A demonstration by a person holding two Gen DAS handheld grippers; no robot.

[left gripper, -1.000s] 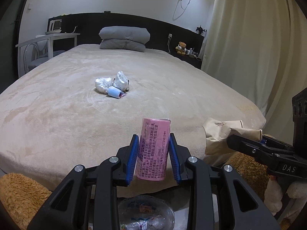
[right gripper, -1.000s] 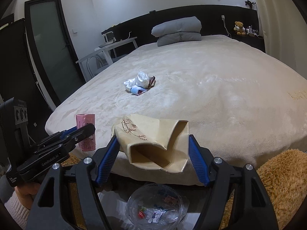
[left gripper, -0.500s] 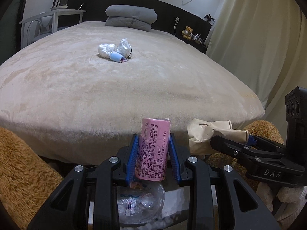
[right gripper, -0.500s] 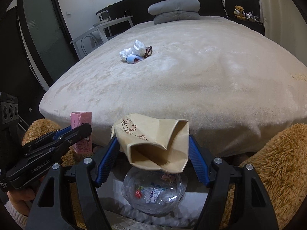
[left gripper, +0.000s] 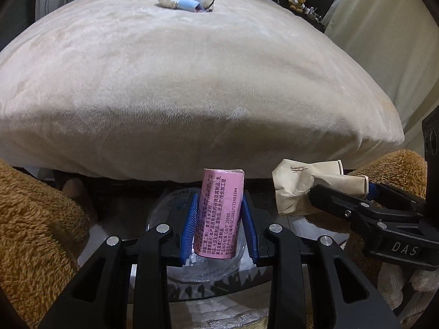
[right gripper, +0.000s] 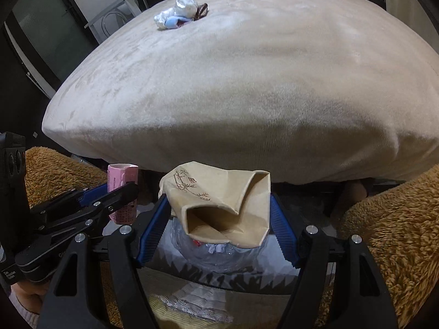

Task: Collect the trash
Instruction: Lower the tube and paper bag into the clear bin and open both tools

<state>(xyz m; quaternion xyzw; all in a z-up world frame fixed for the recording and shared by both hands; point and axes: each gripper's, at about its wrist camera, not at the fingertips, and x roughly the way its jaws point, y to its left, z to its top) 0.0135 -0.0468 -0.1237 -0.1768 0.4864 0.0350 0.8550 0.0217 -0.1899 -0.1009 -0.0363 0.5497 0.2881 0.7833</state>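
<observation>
Left wrist view: left gripper clamps upright pink printed wrapper tube at lower centre, over clear plastic trash bag. Right wrist view: right gripper grips crumpled beige paper bag, lower centre; crumpled white trash pile upper left on beige bed

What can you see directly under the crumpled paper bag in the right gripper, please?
Under the paper bag, held by the right gripper, sits a clear plastic-lined bin holding scraps. The bag covers most of its opening.

Dim, even indoor light falls from above on the bed; deep shadow lies beneath its near edge; fisheye bending and black corners; both views sharp
</observation>
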